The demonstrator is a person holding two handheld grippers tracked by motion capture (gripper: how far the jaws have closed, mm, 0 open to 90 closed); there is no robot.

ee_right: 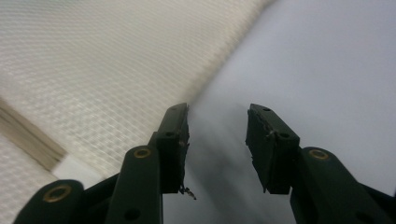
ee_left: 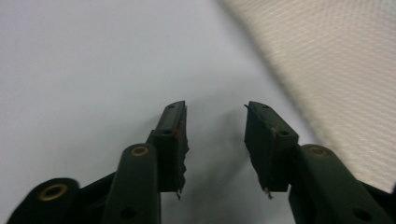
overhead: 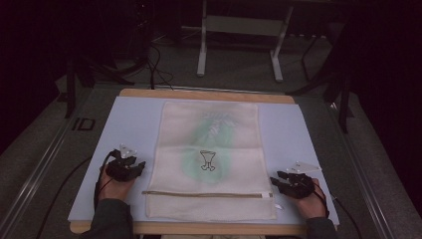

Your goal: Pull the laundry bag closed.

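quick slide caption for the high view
Two hand-held grippers, left and right, open either side of a mesh laundry bag.

Black hand-held gripper [overhead: 141, 166] each hand; brass rivets, grey triangular top plates, black cables; dark grey sleeves [overhead: 112, 219].
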